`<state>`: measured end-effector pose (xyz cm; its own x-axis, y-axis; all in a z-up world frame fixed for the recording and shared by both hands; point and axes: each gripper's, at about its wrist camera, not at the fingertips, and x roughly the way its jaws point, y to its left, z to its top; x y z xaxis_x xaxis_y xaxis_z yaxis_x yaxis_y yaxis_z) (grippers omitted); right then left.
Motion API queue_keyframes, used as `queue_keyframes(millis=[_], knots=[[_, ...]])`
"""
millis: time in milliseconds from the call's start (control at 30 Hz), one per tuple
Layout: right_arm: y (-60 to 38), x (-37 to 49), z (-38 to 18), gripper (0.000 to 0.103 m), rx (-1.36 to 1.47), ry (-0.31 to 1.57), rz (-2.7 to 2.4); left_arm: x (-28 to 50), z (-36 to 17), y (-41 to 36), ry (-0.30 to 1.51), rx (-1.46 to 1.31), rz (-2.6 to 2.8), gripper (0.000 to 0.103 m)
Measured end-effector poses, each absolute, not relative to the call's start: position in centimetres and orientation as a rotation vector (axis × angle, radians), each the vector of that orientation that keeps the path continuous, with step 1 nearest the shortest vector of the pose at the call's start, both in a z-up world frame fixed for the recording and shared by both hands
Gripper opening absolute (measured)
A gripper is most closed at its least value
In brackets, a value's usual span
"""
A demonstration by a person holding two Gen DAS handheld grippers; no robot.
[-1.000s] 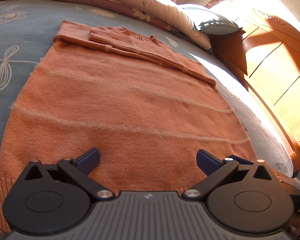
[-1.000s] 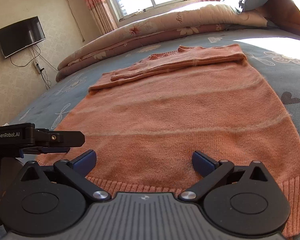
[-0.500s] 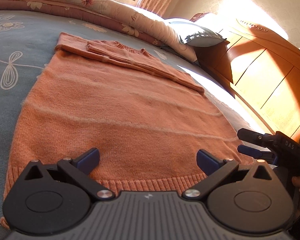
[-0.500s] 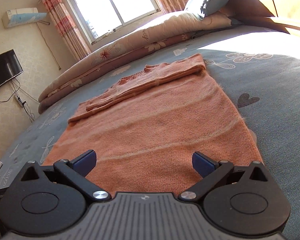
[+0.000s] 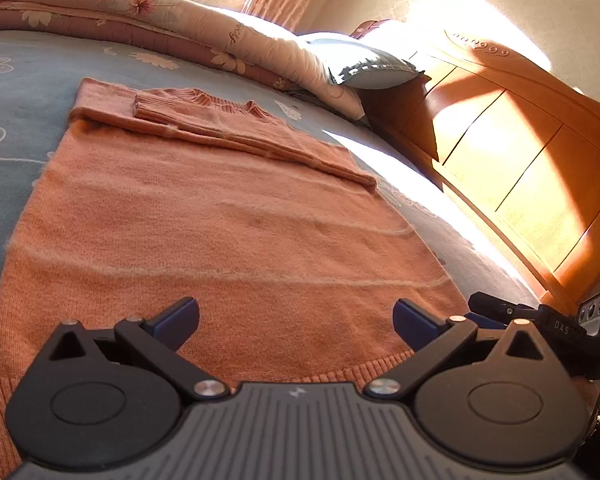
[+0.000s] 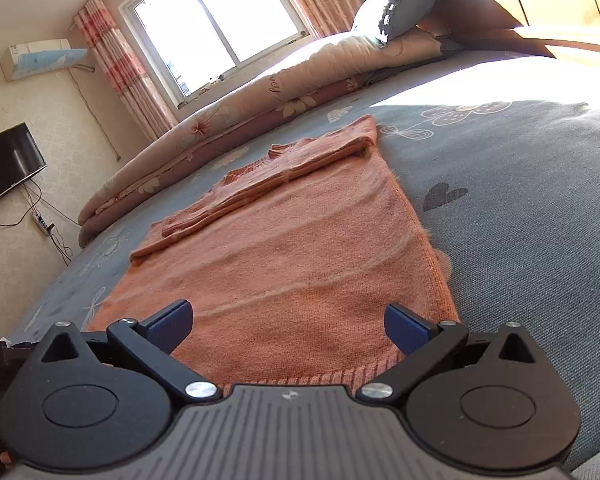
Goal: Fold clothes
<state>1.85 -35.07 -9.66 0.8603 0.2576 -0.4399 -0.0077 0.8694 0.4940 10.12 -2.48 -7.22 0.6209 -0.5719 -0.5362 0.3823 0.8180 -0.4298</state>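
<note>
Orange knit sweater [image 5: 220, 240] flat on the blue-grey bedsheet [image 6: 520, 220], sleeves folded across its far end.

We hold our left gripper [image 5: 296, 320] and right gripper [image 6: 288, 322] just above the ribbed hem at the near edge, both with jaws spread wide and holding nothing. A rolled floral quilt [image 6: 260, 92] lies along the bed's far side, and the wooden headboard [image 5: 520, 152] stands to the right.
</note>
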Motion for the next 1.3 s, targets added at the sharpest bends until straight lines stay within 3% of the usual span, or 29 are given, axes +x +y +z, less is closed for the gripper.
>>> queue_keyframes(millis=[267, 500, 700, 933, 1300], knots=[[-34.6, 2.1, -10.2, 0.103, 0.473, 0.522, 0.107, 8.9, -8.4, -1.6, 0.742, -0.272, -0.543, 0.102], [-34.5, 2.1, -10.5, 0.103, 0.481, 0.499, 0.091, 6.6, -6.2, -2.5, 0.688, -0.171, -0.556, 0.102], [-34.0, 2.1, -10.5, 0.103, 0.437, 0.501, 0.083, 5.7, -7.9, -4.9, 0.767, -0.119, -0.589, 0.102], [-33.5, 2.2, -10.5, 0.103, 0.399, 0.505, 0.071, 4.1, -7.4, -1.7, 0.764, -0.191, -0.581, 0.102], [-33.3, 2.1, -10.6, 0.103, 0.383, 0.505, 0.069, 9.4, -7.8, 4.2, 0.749, -0.362, -0.36, 0.102]])
